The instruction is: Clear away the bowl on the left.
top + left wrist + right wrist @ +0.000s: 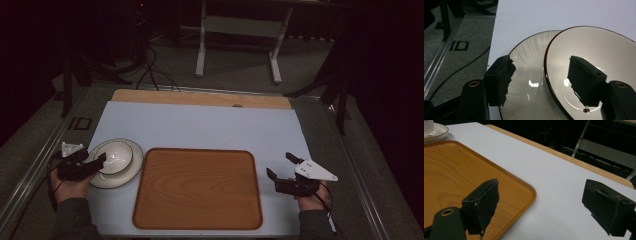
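Observation:
A white bowl [117,156] with a dark rim stands on a white plate [132,172] at the left of the table. My left gripper [94,158] is open and straddles the bowl's near rim. In the left gripper view one jaw hangs over the plate [529,62] and the other sits inside the bowl [599,47], with the left gripper [541,61] well apart from the rim on both sides. A bare wooden tray [197,187] lies in the middle. My right gripper [280,165] is open over the mat beside the tray's right edge [526,187], and the right gripper [541,185] holds nothing.
A pale mat [200,125] covers the wooden tabletop, whose far strip [200,97] shows bare. Metal rails [30,170] run along both sides. Behind the table are a white desk frame [237,30] and cables [155,70] on the floor.

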Demonstrator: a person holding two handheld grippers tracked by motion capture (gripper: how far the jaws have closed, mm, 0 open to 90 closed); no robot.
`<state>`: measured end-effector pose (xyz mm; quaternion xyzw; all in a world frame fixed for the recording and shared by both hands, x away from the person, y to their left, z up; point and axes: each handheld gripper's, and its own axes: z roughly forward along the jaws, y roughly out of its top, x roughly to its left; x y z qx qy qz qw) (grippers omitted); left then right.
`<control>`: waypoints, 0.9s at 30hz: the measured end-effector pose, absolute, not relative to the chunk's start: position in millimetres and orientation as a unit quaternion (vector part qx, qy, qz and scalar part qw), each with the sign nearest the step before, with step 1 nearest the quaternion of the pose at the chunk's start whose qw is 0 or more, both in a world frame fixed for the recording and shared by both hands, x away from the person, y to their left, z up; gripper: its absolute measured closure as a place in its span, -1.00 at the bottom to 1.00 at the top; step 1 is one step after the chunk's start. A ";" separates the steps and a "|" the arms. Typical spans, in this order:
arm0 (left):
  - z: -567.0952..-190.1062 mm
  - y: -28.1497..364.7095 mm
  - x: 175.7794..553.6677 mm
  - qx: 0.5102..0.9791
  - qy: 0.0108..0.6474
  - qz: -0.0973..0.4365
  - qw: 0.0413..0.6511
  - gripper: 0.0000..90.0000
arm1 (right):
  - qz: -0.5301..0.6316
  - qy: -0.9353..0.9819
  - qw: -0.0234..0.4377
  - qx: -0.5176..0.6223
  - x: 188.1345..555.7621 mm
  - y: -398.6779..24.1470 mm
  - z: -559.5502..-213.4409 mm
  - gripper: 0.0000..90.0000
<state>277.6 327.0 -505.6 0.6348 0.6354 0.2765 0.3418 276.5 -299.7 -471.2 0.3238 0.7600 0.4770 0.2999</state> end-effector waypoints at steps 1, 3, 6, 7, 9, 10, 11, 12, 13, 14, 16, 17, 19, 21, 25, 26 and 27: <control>-506.3 327.2 278.0 0.634 0.636 0.275 0.342 -0.14 | 0.477 0.760 0.300 0.324 276.5 -299.8 -471.2 -0.70; -507.0 327.5 278.4 0.634 0.636 0.274 0.344 -0.10 | 0.478 0.759 0.301 0.324 276.5 -299.8 -471.1 -0.70; -508.0 327.8 279.1 0.634 0.638 0.271 0.343 -0.09 | 0.478 0.759 0.301 0.324 276.5 -299.9 -471.2 -0.70; -508.2 328.1 279.4 0.631 0.640 0.267 0.348 -0.11 | 0.478 0.759 0.301 0.323 276.6 -299.9 -471.2 -0.70; -508.6 328.5 279.5 0.630 0.641 0.263 0.351 -0.11 | 0.478 0.759 0.301 0.323 276.5 -299.8 -471.1 -0.70; -509.0 328.5 279.7 0.631 0.641 0.263 0.349 -0.11 | 0.478 0.760 0.301 0.323 276.5 -299.8 -471.1 -0.70; -509.5 328.5 280.0 0.631 0.642 0.260 0.350 -0.12 | 0.478 0.760 0.301 0.322 276.5 -299.8 -471.1 -0.70; -510.1 328.6 280.5 0.631 0.643 0.256 0.350 -0.12 | 0.478 0.760 0.301 0.322 276.5 -299.8 -471.1 -0.70; -510.6 329.0 280.8 0.633 0.643 0.254 0.349 -0.13 | 0.478 0.760 0.301 0.323 276.5 -299.8 -471.1 -0.70; -511.1 329.2 281.1 0.632 0.644 0.251 0.349 -0.13 | 0.478 0.759 0.301 0.323 276.4 -299.8 -471.0 -0.70; -512.0 330.2 281.6 0.629 0.648 0.245 0.351 -0.13 | 0.478 0.759 0.301 0.322 276.3 -299.8 -470.9 -0.70; -512.5 330.5 282.1 0.630 0.650 0.241 0.351 -0.12 | 0.478 0.759 0.301 0.322 276.3 -299.9 -470.9 -0.70; -513.2 330.2 283.3 0.630 0.653 0.236 0.347 -0.12 | 0.479 0.759 0.301 0.322 276.2 -299.9 -470.8 -0.70; -513.4 330.2 284.1 0.629 0.658 0.230 0.345 -0.11 | 0.479 0.759 0.301 0.321 276.2 -299.8 -470.8 -0.70; -515.1 330.4 285.2 0.631 0.662 0.223 0.337 -0.03 | 0.480 0.759 0.301 0.321 276.1 -299.9 -470.6 -0.70; -515.5 330.8 285.5 0.632 0.662 0.221 0.337 -0.01 | 0.480 0.759 0.302 0.321 276.1 -300.0 -470.5 -0.70; -515.7 331.0 285.6 0.631 0.662 0.221 0.337 0.01 | 0.480 0.758 0.302 0.321 276.0 -300.1 -470.4 -0.70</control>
